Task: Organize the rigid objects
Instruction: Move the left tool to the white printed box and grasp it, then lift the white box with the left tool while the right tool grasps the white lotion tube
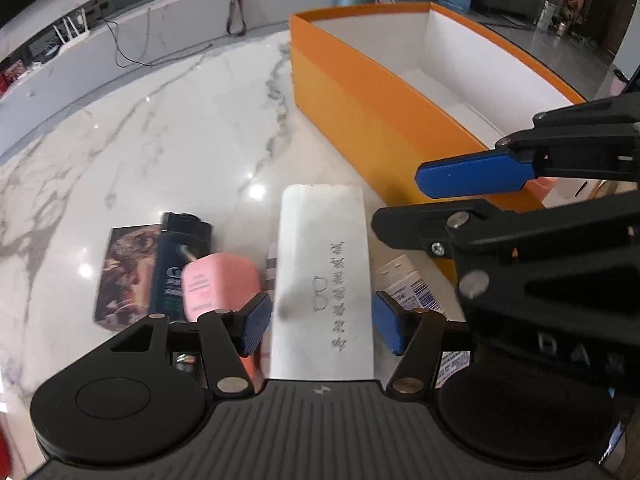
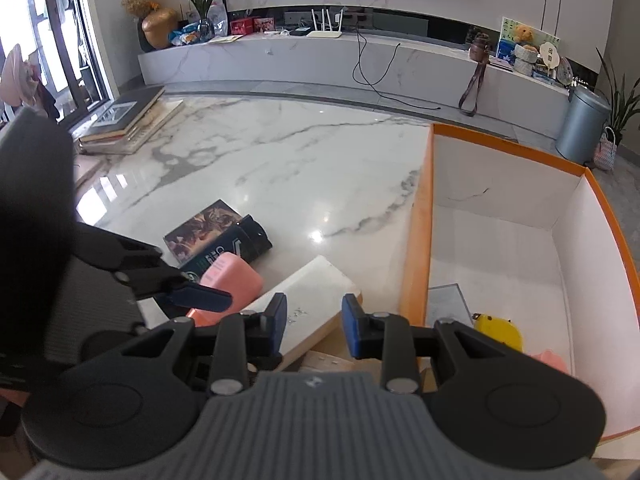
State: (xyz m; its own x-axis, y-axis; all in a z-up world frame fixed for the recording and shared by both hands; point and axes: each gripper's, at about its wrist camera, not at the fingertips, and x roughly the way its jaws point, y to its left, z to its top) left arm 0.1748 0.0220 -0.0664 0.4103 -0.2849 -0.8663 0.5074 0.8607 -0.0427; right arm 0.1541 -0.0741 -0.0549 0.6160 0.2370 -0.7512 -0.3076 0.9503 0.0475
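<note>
Item: white rectangular case (image 1: 322,280), long and flat, printed characters down its face, lying on the marble counter (image 1: 160,140) directly between the pads of the left claw (image 1: 322,322).

Handling (judged): stiff, light, smooth-faced and likely slippery. Best taken across its narrow width near the middle of its length, where the pads already flank both long edges.

Left claw: released; its blue pads stand just beside the case on either side, with no pressure visible.

Right claw (image 2: 314,330): partly closed, nothing gripped. One corner of the white case lies ahead of and between its pads without touching them.

Neighbouring stock, to the left of the left claw: pink case (image 1: 218,286), dark lighter-shaped item (image 1: 176,264), patterned card box (image 1: 122,276). To its right: barcoded packet (image 1: 412,288), partly hidden.

Destination (judged): orange box (image 1: 360,120), ahead and right of the left claw, near the case.

View differences: the left wrist view shows the printed face of the case and the pad clearance, but only the far, bare end of the box. The right wrist view shows the box floor close to the right claw, holding a yellow item (image 2: 498,330), a pink item (image 2: 550,360) and a grey card (image 2: 448,306).
</note>
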